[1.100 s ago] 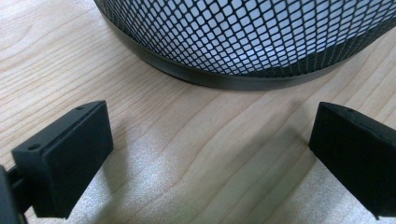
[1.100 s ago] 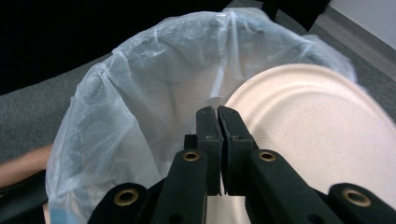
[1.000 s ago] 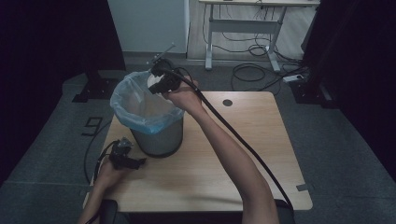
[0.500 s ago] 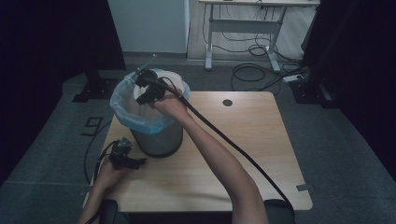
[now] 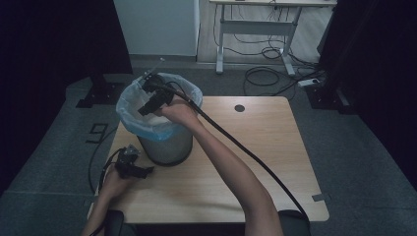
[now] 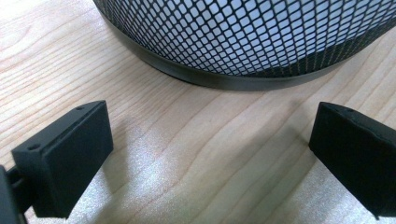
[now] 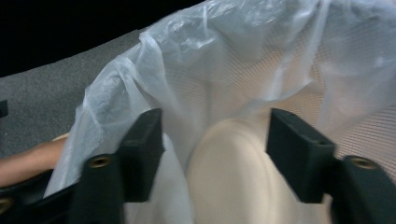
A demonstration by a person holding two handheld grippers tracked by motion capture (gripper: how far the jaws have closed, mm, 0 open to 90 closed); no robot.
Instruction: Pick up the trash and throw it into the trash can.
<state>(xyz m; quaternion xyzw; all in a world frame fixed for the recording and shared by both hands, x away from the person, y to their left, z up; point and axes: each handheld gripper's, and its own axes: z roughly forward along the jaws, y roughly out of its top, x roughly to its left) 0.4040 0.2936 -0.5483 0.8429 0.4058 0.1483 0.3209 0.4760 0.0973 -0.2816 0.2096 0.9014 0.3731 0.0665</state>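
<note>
Your bin (image 5: 164,145) is black diamond mesh with a translucent pale-blue liner (image 5: 133,115) (whitish close up); the table (image 5: 255,147) is light wood grain; both grippers' jaws are black.

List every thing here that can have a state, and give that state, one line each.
Mesh bin: upright on the table.
Bag liner: in the bin, folded over its rim, mouth open.
Left gripper: open, low over the table, beside the bin's base.
Right gripper: open, over the bin's mouth.
</note>
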